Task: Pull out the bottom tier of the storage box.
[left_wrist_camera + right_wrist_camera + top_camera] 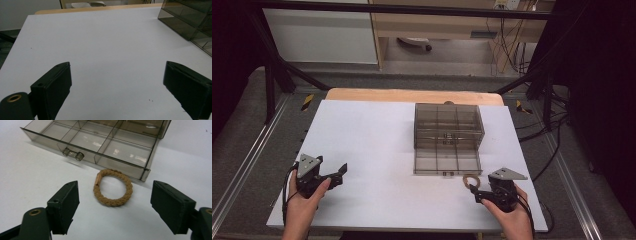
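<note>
A brown braided ring (113,191) is seen lying flat on the white counter (372,145), near right, just in front of the pulled-out drawer (100,145) of a clear box (448,125). The right gripper (115,205) is held before it, jaws spread, nothing pinched. The left gripper (117,90) is held at near left, jaws spread wide over bare counter.

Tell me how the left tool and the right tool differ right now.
The left tool has bare white table ahead of it; the right tool faces a braided tan ring beside the smoky drawer box. The left sits far from the box, the right close to its pulled-out drawer. Both are hand-held with jaws apart, gripping nothing.
</note>
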